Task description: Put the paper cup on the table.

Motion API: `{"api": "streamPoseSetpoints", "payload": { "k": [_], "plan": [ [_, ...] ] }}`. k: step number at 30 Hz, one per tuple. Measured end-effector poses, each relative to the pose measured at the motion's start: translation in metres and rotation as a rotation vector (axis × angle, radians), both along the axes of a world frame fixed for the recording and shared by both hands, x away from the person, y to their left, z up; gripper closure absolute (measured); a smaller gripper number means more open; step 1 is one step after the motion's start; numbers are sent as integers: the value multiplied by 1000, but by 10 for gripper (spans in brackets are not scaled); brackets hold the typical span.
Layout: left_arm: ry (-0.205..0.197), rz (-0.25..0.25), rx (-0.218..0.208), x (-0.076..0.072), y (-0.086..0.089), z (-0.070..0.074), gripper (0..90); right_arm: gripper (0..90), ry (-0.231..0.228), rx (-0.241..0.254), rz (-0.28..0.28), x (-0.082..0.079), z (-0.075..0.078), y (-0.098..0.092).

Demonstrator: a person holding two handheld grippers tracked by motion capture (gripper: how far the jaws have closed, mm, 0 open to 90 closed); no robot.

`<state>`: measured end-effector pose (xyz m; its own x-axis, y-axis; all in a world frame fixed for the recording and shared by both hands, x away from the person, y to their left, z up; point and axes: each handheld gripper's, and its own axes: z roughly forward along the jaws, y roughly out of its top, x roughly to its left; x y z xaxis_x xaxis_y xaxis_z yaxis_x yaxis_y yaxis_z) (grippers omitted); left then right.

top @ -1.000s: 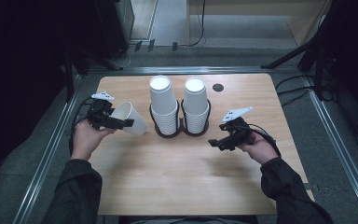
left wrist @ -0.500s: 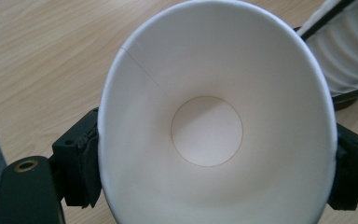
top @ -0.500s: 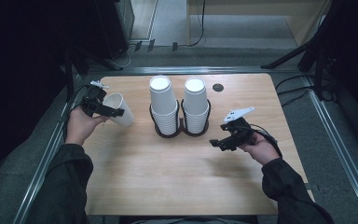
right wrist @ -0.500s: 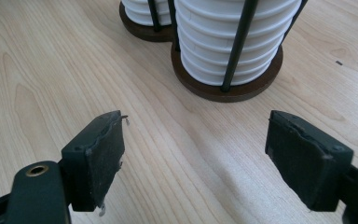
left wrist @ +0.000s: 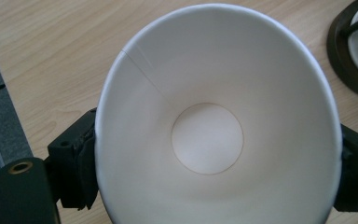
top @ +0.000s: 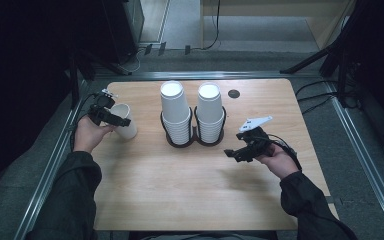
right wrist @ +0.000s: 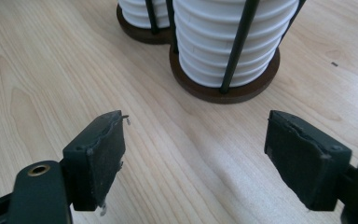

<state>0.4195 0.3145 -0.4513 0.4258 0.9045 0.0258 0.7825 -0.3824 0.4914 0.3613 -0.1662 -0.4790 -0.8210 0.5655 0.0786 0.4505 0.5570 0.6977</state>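
White paper cup (left wrist: 214, 135) pinched in left gripper (top: 111, 116) (mouth toward camera), near table's (top: 180, 190) left edge.

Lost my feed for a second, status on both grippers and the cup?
Left gripper shut on paper cup, near table's left edge. Right gripper open, empty, beside cup stacks. Nothing in the way.
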Motion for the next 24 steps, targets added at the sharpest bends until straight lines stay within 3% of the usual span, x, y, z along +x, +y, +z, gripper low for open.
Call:
{"api": "streamPoseSetpoints", "payload": {
  "k": [2, 12, 20, 24],
  "plan": [
    [1, -11, 22, -1, -1, -4, 111, 208, 4, -10, 8, -1, -1, 0],
    [-17, -20, 19, -3, -1, -6, 75, 206, -2, -20, 13, -3, -1, 4],
    [13, -19, -43, -2, 4, -7, 26, 206, 0, -21, 7, -1, -2, 3],
    [1, -36, -42, -3, 2, -5, 5, 206, 0, -21, 11, -1, -2, 3]
  ]
}}
